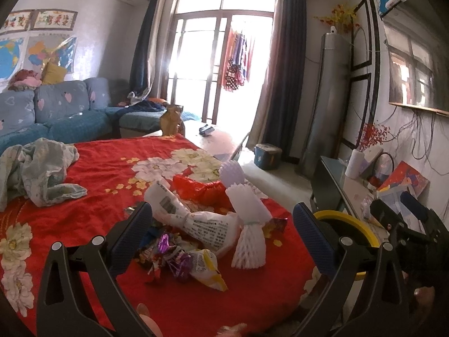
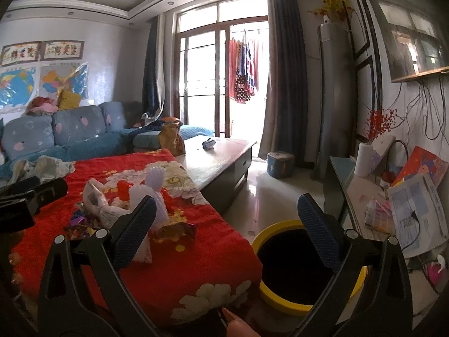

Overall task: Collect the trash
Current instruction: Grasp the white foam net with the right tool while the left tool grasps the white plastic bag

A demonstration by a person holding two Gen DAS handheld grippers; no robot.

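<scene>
- Left gripper (image 1: 221, 227): jaws spread wide and empty, lined up over the snack wrappers (image 1: 179, 258) heaped just ahead, likely to straddle a piece.
- Right gripper (image 2: 224, 224): also apart, holding nothing, poised over the yellow-rimmed bin (image 2: 306, 303) below it, beside the desk's edge.
- Beyond the left gripper's fingers lie the white foam net (image 1: 248, 224) and crumpled paper bag (image 1: 193, 221) on the red cloth (image 1: 98, 168).

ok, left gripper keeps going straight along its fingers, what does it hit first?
Likely the white printed bag in the trash pile on the red cloth, between the open left gripper fingers. Depth is unclear.
</scene>
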